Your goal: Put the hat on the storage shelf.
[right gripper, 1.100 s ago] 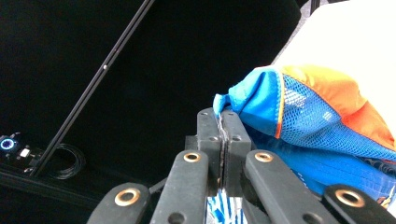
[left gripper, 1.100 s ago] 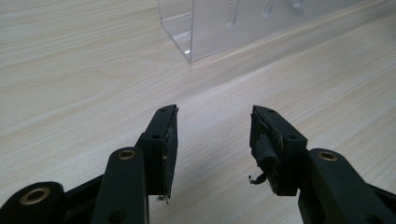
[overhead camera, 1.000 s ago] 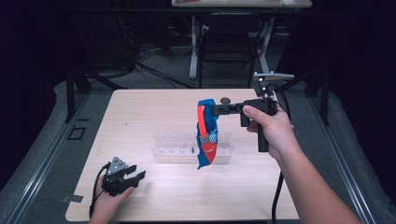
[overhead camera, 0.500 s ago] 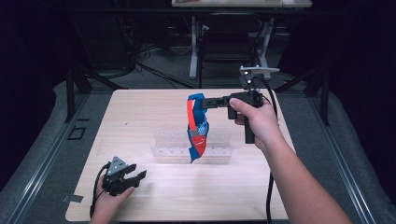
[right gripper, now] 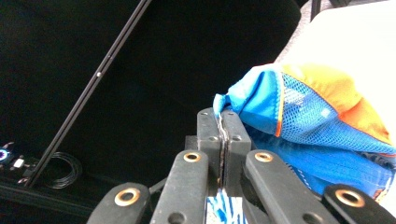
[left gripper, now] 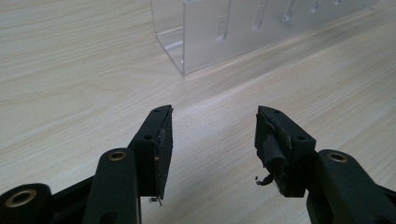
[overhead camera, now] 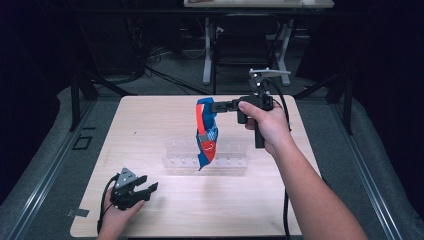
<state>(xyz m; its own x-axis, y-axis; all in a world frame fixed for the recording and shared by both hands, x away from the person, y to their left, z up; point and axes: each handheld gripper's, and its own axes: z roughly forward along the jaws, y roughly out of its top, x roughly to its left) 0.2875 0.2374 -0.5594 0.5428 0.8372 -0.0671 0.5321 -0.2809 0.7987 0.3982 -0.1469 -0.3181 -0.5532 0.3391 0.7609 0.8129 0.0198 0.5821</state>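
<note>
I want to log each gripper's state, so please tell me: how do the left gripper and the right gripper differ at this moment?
The left gripper rests low at the wooden table, while the right gripper is held high above it. The left gripper's jaws stand apart with nothing between them; the right gripper's jaws are shut on the blue and orange cloth, which hangs down. Both have black jaws.

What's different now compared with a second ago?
The right tongs, still shut on the blue and orange cloth, carried it leftward above the clear rack. The left tongs stayed open near the table's front edge.
</note>
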